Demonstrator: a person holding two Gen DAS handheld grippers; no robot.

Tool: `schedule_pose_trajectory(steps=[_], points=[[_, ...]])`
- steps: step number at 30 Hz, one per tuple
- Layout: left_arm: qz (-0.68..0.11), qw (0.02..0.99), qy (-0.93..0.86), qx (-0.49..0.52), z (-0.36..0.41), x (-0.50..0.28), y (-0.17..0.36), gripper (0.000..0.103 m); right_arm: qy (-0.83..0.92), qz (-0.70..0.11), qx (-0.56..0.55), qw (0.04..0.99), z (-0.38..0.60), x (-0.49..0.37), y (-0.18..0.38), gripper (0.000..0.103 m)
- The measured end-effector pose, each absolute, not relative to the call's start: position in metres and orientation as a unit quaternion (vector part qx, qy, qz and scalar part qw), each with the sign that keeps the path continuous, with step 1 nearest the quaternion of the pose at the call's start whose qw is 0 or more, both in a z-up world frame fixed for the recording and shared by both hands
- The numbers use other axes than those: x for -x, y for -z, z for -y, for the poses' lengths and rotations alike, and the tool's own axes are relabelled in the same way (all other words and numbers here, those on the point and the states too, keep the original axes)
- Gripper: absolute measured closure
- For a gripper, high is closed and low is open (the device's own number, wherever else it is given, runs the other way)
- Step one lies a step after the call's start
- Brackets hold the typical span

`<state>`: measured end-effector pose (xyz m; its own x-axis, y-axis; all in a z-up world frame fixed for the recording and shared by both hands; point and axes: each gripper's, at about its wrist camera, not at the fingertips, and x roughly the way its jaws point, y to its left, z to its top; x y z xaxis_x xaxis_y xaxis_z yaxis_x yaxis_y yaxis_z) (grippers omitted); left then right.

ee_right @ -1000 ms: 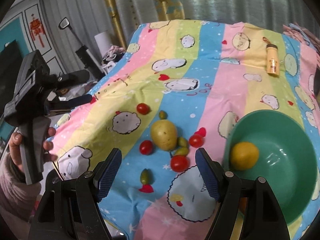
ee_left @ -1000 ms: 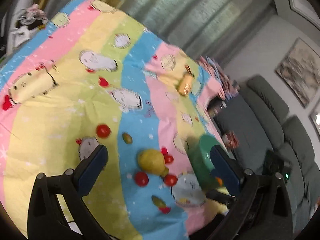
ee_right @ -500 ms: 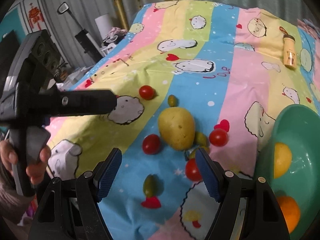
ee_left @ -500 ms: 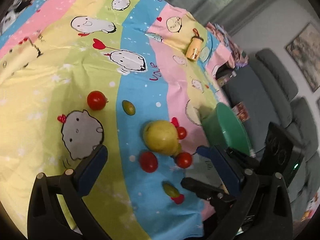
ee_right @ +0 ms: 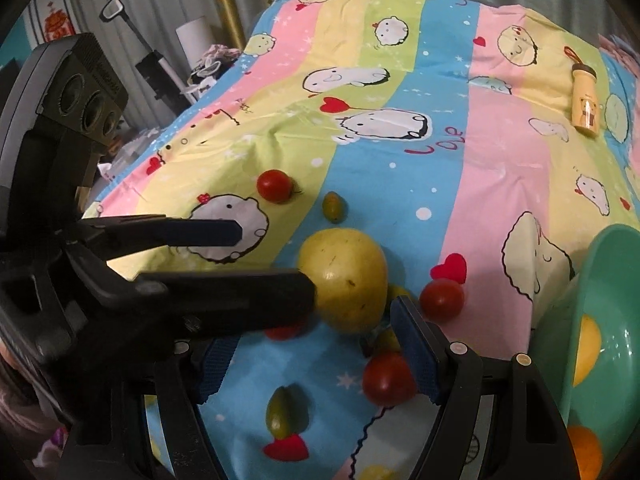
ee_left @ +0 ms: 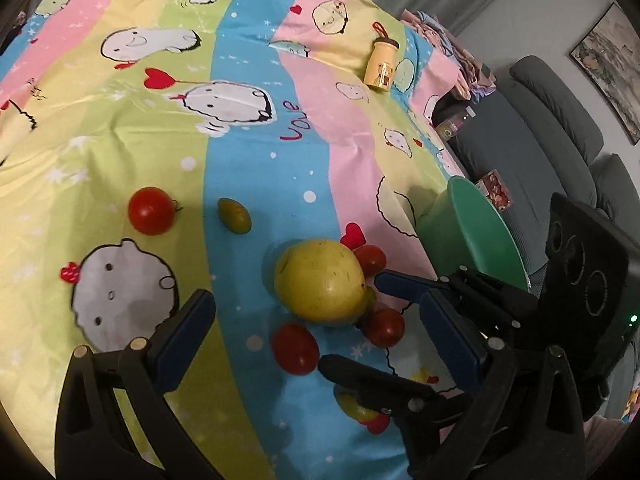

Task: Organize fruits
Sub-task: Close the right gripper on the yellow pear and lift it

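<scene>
A large yellow fruit (ee_left: 320, 280) lies on the striped cloth with several red tomatoes (ee_left: 294, 348) and small green fruits (ee_left: 235, 215) around it. My left gripper (ee_left: 320, 328) is open just short of the yellow fruit, holding nothing. My right gripper (ee_right: 316, 356) is also open and empty; a red tomato (ee_right: 386, 378) lies by its right finger. In the right wrist view the left gripper's near finger (ee_right: 240, 296) crosses in front, tip at the yellow fruit (ee_right: 348, 276), hiding part of my right gripper's left pad. A green bowl (ee_right: 560, 320) at the right holds a yellow fruit (ee_right: 586, 350) and an orange (ee_right: 584, 452).
A small yellow bottle (ee_left: 382, 66) lies at the far side of the cloth. One red tomato (ee_left: 150, 210) sits apart to the left. A grey sofa (ee_left: 560, 120) stands beyond the table's right edge. A hand (ee_right: 16, 400) shows at the lower left.
Both grippers have come down and closer to the fruit cluster. The left gripper has swung across the right wrist view, its near finger reaching the yellow fruit. Both stay open.
</scene>
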<state>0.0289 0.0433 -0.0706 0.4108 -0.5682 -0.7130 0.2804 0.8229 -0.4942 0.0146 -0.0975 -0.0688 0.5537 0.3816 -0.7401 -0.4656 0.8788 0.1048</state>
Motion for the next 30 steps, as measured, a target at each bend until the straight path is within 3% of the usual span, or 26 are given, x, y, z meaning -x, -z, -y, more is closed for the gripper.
schedule_pose_trajectory(steps=[19,30], points=[[-0.510,0.801,0.268,0.164,-0.028,-0.050,0.096,0.018,-0.239,-0.429,0.066,0.869,0.089,-0.040,0.080,0.037],[-0.514,0.803,0.258,0.156,-0.024,-0.051,0.099,0.037,-0.242,-0.423,0.084,0.869,0.085,-0.047,0.083,0.043]])
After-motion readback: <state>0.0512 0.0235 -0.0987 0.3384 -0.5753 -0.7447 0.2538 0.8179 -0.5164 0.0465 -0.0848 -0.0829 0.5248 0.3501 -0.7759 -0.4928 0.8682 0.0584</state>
